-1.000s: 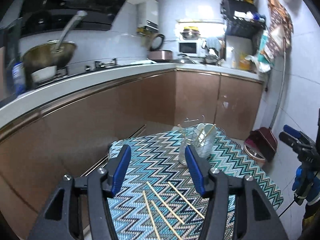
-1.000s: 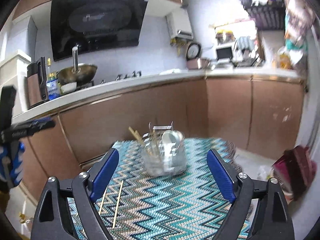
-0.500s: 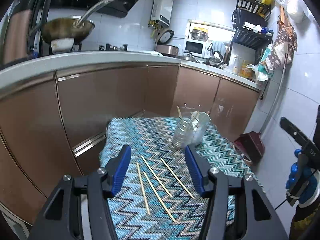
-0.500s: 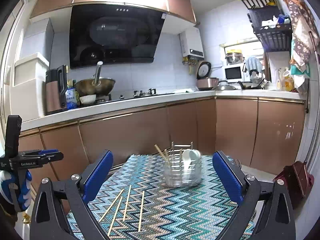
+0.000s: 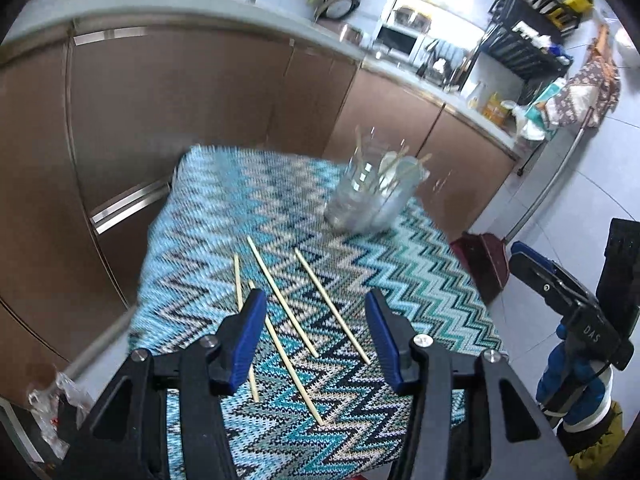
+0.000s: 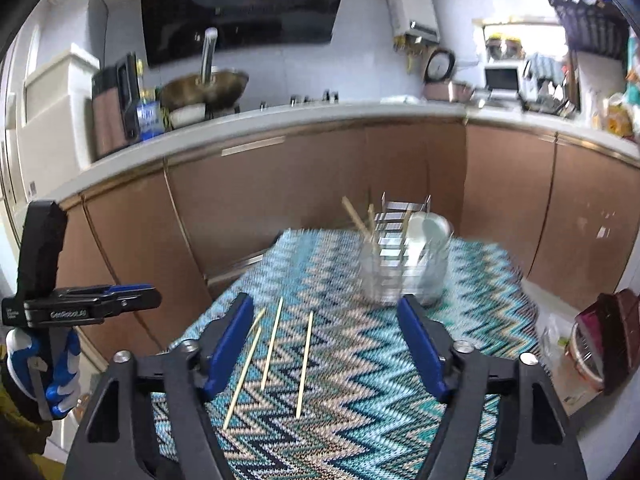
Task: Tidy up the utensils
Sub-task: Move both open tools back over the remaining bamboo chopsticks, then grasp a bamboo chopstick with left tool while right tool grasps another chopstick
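Several wooden chopsticks (image 5: 283, 297) (image 6: 306, 364) lie loose on a table under a blue zigzag cloth (image 5: 420, 280) (image 6: 360, 400). At the far end a clear holder with a metal rack (image 5: 368, 196) (image 6: 404, 268) contains a few chopsticks and a white spoon. My left gripper (image 5: 315, 300) hovers tilted down over the loose chopsticks, its jaws closing; the sticks lie on the cloth below, and nothing is pressed. My right gripper (image 6: 324, 306) hangs over the near part of the cloth, jaws closing, gripping nothing. Each gripper shows at the edge of the other's view, held by a gloved hand (image 6: 60, 376).
Brown cabinets under a white counter (image 6: 280, 120) run behind and left of the table. A wok (image 6: 204, 88) sits on the stove. A dark red dustpan (image 5: 484, 264) (image 6: 600, 340) stands on the floor at the right. The cloth's edges drop off left and right.
The left gripper has sunk and tipped down toward the loose chopsticks, which now appear larger. The right gripper's jaws have narrowed and it has shifted closer over the cloth.
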A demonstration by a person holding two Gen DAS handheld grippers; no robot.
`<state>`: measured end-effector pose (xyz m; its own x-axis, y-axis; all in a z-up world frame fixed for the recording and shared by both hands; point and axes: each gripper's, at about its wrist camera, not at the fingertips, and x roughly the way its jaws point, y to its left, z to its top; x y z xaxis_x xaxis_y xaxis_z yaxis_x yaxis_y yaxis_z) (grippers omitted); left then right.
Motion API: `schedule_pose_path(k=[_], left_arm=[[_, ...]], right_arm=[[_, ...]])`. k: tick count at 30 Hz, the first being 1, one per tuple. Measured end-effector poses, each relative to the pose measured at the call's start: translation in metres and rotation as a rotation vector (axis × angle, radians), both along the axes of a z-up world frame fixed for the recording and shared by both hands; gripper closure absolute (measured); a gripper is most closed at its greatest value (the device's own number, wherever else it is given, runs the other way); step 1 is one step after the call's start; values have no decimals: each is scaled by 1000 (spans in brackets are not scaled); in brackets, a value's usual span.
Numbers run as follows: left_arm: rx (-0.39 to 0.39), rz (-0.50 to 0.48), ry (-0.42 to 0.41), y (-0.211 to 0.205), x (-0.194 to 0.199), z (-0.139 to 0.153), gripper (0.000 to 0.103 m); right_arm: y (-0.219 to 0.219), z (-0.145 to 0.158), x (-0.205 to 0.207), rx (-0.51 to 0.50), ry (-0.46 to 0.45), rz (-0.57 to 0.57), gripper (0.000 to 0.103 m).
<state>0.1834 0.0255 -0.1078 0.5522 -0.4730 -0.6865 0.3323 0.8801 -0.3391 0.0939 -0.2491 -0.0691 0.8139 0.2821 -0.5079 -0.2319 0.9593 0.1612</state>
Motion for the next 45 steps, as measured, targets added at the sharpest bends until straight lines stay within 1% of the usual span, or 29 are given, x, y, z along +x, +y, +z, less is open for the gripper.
schedule_pose_path(k=[4,6,7,10,15,17,23,24,26,28,30,34,35,37,41,44,45], left_arm=[[4,-10,75,-12,19,-30,55],[12,-15,107,-16,28,-44,60],[14,-21,125,-19,33,-49,64],[31,-32,179,-26,49,-69,66],[38,-18,243,-27,73,-89,70],[42,-15,272,-28,81,-96,73],[60,8,395,-25,101,-124,80],[62,6,406,-25,103,-127,81],[65,0,431,-26,108,-133,87],[70,-2,446,-27,113,-136,89],[73,-7,459,-27,117,-137,90],[94,-18,506,-28,127,-143,91],[88,-21,511,-27,128,-145,94],[97,-33,512,-28,129,-145,94],[81,-32,526,-27,131,-146,95],[76,-28,529,-25,132,-146,95],[78,-27,528,-25,132,-145,95]], right_arm=[[-1,-24,21,13,70,25,44],[-1,-33,31,14,96,41,44],[1,-39,37,12,111,50,45],[6,-59,55,7,161,80,48],[12,-84,83,-4,225,120,51],[15,-93,95,-9,247,138,51],[33,-113,126,-37,313,191,55],[38,-116,133,-43,326,205,58],[46,-121,142,-52,350,225,62],[57,-128,155,-67,384,249,70],[69,-133,166,-85,415,268,74],[85,-140,189,-119,467,289,75],[87,-141,194,-128,480,293,75],[92,-147,207,-151,516,293,77],[98,-164,225,-175,599,296,80],[102,-171,232,-189,622,295,84],[103,-170,233,-194,627,294,87]])
